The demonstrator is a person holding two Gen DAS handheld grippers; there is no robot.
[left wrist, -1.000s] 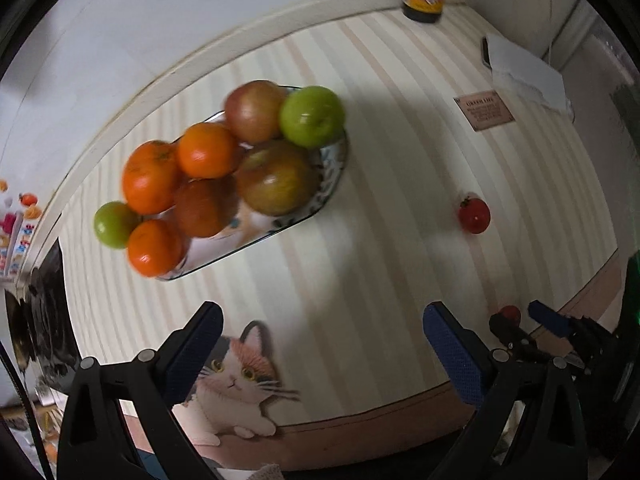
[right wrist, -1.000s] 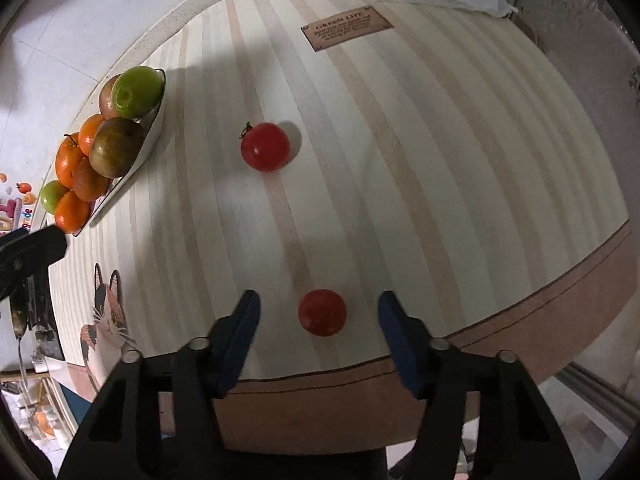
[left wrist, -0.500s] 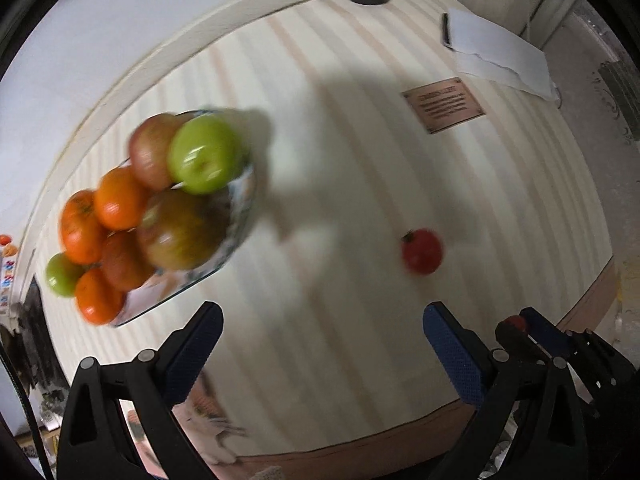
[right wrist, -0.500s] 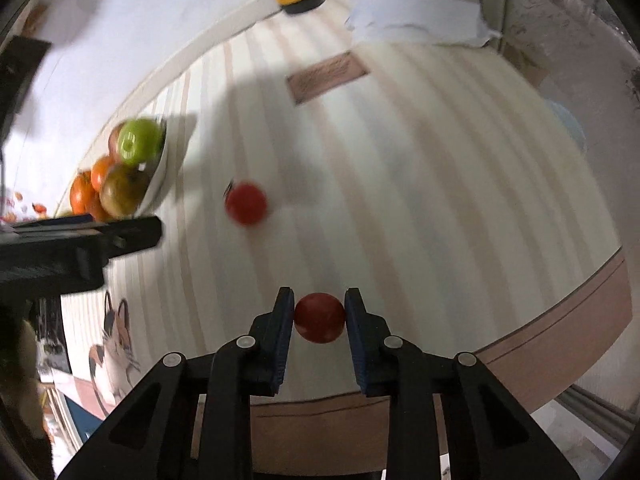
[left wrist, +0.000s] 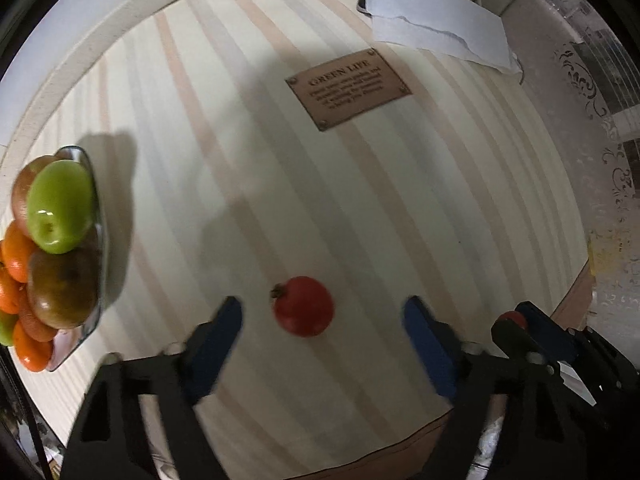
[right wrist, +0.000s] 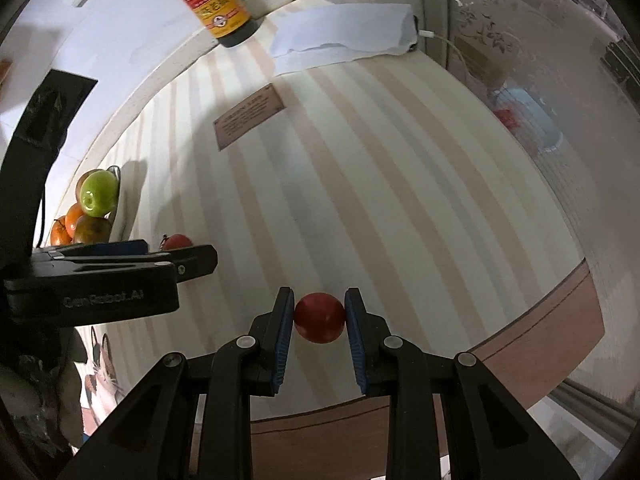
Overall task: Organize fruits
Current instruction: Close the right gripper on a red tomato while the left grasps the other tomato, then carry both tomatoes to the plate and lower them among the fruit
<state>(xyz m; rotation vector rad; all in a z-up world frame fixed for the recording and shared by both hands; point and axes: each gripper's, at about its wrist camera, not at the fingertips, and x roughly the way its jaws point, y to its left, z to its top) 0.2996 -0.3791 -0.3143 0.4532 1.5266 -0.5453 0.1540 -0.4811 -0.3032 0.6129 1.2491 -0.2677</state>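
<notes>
Far left: glass bowl (left wrist: 94, 184) piled with green apple (left wrist: 60, 212), oranges, brownish fruit, on striped table (left wrist: 360, 200). Centre: left gripper (left wrist: 322, 326) pointing down, jaws closing around stemmed red tomato (left wrist: 303, 306) on table, pads not touching it. Right: right gripper (right wrist: 319, 314) clamped on second red tomato (right wrist: 319, 317), near front table edge. Behind: brown plaque (left wrist: 349, 88), white paper (left wrist: 436, 36), sauce bottle (right wrist: 210, 2).

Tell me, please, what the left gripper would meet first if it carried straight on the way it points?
Most likely the red tomato, which lies on the striped table between the left gripper's closing jaws, not yet touched. Depth is hard to judge.
</notes>
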